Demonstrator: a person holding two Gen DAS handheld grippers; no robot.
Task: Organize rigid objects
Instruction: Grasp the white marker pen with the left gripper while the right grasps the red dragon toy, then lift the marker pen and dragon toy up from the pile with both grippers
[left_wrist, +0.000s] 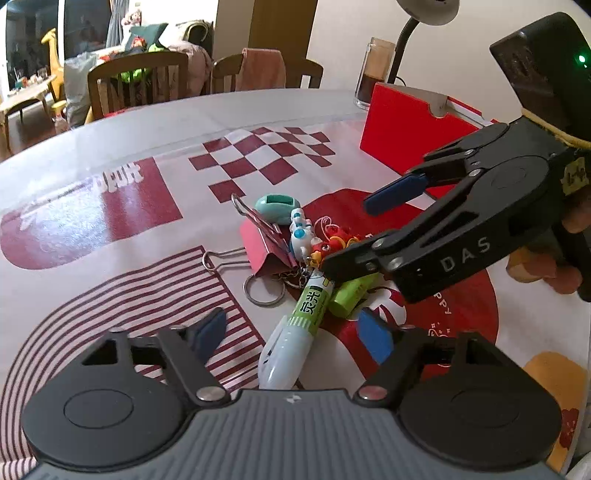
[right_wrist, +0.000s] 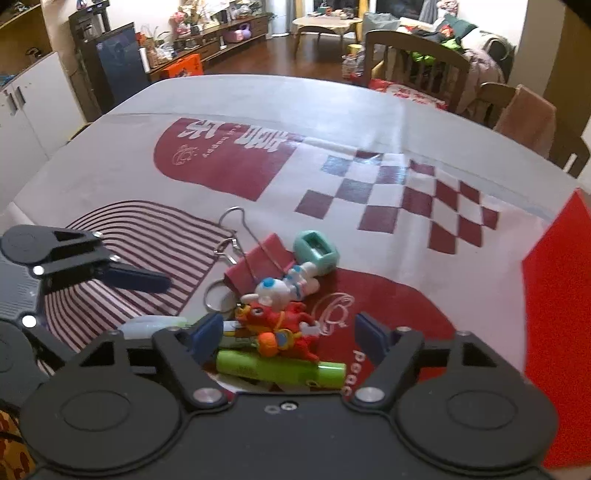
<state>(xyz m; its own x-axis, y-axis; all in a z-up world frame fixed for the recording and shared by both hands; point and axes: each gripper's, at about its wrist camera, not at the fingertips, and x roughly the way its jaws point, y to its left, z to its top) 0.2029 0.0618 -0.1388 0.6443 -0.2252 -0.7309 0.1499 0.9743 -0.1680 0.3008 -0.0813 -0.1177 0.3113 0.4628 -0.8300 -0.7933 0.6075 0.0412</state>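
A small pile lies on the table: a pink binder clip (left_wrist: 264, 243) (right_wrist: 258, 264), a teal sharpener (left_wrist: 277, 207) (right_wrist: 317, 253), a white astronaut keychain (left_wrist: 301, 232) (right_wrist: 286, 286), a red dragon keychain (left_wrist: 332, 245) (right_wrist: 282, 326), a white-green pen (left_wrist: 295, 325) and a green tube (left_wrist: 351, 293) (right_wrist: 277, 369). My left gripper (left_wrist: 295, 336) is open, its jaws either side of the pen. My right gripper (right_wrist: 291, 336) is open, low over the red dragon and green tube; it also shows in the left wrist view (left_wrist: 354, 236).
A red open box (left_wrist: 410, 127) (right_wrist: 554, 291) stands at the right of the pile. A glass jar (left_wrist: 373, 72) and a desk lamp (left_wrist: 417, 22) stand behind it. Wooden chairs (left_wrist: 138, 83) line the table's far edge.
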